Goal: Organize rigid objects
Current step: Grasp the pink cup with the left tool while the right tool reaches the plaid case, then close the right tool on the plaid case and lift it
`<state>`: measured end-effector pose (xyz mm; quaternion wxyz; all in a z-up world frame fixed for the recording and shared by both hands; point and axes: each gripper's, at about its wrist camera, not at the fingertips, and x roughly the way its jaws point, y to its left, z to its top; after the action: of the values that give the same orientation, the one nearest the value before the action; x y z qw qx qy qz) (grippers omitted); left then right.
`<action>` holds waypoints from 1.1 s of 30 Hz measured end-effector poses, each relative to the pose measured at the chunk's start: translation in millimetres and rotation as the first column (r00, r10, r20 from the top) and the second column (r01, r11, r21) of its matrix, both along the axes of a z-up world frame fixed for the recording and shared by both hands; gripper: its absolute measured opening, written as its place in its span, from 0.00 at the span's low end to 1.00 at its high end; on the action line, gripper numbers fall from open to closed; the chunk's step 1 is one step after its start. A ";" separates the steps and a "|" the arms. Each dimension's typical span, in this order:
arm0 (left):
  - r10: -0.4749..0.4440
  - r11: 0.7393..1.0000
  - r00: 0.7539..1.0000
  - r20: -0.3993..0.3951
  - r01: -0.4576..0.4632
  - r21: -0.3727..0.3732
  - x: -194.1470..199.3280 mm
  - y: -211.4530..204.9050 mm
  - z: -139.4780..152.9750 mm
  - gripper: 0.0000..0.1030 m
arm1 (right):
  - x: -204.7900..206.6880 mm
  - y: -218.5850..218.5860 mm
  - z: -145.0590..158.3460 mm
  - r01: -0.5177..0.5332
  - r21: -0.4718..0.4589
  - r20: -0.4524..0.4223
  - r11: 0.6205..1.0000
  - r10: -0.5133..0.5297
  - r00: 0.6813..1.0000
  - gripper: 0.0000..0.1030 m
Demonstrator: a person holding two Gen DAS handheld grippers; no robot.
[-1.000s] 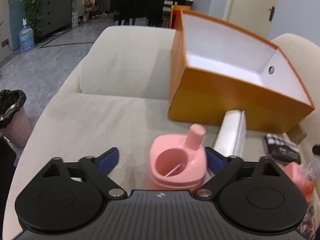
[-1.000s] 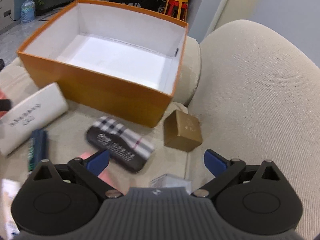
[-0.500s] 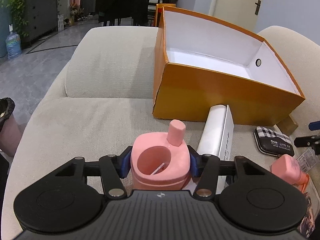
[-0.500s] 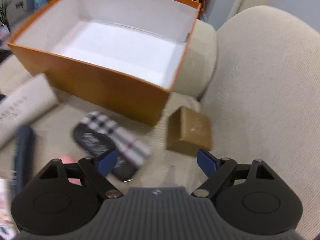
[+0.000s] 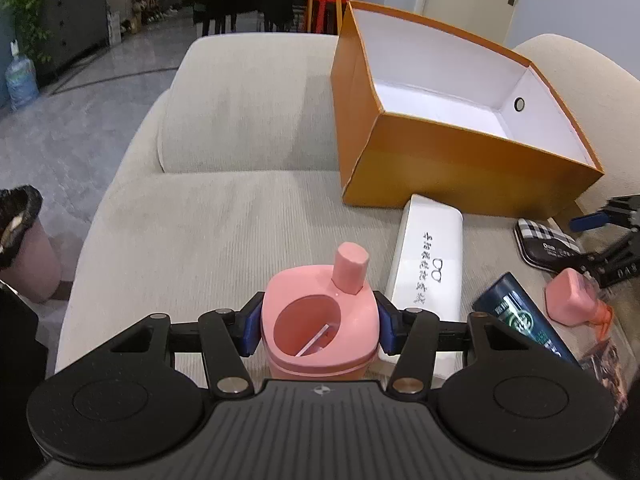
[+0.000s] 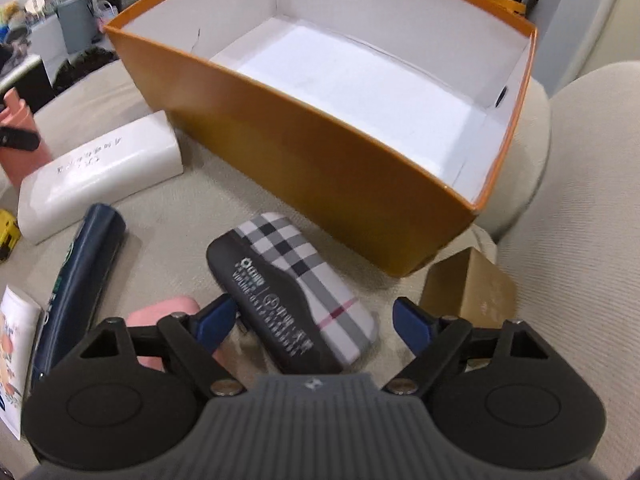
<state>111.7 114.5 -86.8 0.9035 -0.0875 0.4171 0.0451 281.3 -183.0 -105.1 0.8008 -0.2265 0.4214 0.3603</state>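
My left gripper (image 5: 318, 330) is shut on a pink cup with a spout (image 5: 320, 332), upright on the sofa seat; the cup also shows in the right wrist view (image 6: 18, 140). An empty orange box (image 5: 460, 156) with a white inside stands ahead to the right, and it also shows in the right wrist view (image 6: 328, 152). My right gripper (image 6: 312, 324) is open, its fingers on either side of a plaid glasses case (image 6: 296, 292) lying on the seat; the case also shows in the left wrist view (image 5: 546, 242).
On the seat lie a white case (image 5: 430, 268), a dark blue tube (image 6: 78, 276), a small pink bottle (image 5: 572, 298) and a gold box (image 6: 472, 292). The sofa back (image 6: 580, 200) rises right. A bin (image 5: 20, 240) stands on the floor left.
My left gripper closed on the pink cup. My right gripper moved left from the gold box and now straddles the plaid case.
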 end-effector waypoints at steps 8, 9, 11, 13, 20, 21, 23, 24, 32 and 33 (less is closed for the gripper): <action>-0.032 0.999 0.999 -0.012 0.032 0.003 -0.7 -5.7 -9.0 0.61 | 13.2 11.2 -7.8 -0.037 0.049 -0.076 0.998 0.041 0.996 0.83; -0.033 0.999 0.999 -0.010 0.033 0.004 -0.8 -6.4 -9.5 0.61 | 12.0 12.5 -10.3 -0.038 0.046 -0.077 0.998 0.041 0.996 0.83; -0.035 0.999 0.999 -0.005 0.035 0.015 -0.9 -8.1 -11.4 0.61 | 12.4 12.8 -13.3 -0.013 0.066 -0.071 0.998 0.018 0.997 0.83; -0.030 0.999 1.000 0.002 0.030 0.020 -1.7 -8.6 -14.1 0.62 | 10.1 12.2 -13.2 -0.003 0.073 -0.060 0.997 0.008 0.998 0.82; 0.004 0.998 1.000 0.018 -0.003 -0.057 -6.7 2.5 -17.6 0.65 | 5.4 4.2 -10.3 0.044 0.086 -0.078 0.995 -0.038 0.996 0.72; 0.001 0.998 1.000 0.018 0.000 -0.056 -6.8 2.4 -16.9 0.65 | 4.2 3.5 -8.5 0.054 0.079 -0.088 0.995 -0.047 0.995 0.70; -0.006 0.999 1.000 0.018 0.007 -0.048 -7.9 2.2 -16.5 0.65 | 1.5 4.8 -6.1 0.077 0.054 -0.107 0.996 -0.071 0.992 0.70; -0.008 0.999 1.000 0.018 0.009 -0.045 -8.2 2.0 -16.1 0.65 | -0.2 5.3 -4.3 0.095 0.038 -0.125 0.995 -0.090 0.988 0.69; 0.000 1.000 1.000 0.026 0.001 -0.027 -8.5 -1.3 -17.8 0.69 | -11.3 10.3 0.5 0.121 -0.004 -0.129 0.993 -0.120 0.984 0.68; 0.003 1.000 1.000 0.028 -0.002 -0.027 -8.7 -1.3 -18.3 0.69 | -8.6 10.8 -1.1 0.127 -0.003 -0.125 0.992 -0.127 0.984 0.68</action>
<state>103.0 113.2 -105.2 0.9080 -0.1008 0.4047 0.0396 272.7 -172.2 -106.1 0.7946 -0.1743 0.4836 0.3230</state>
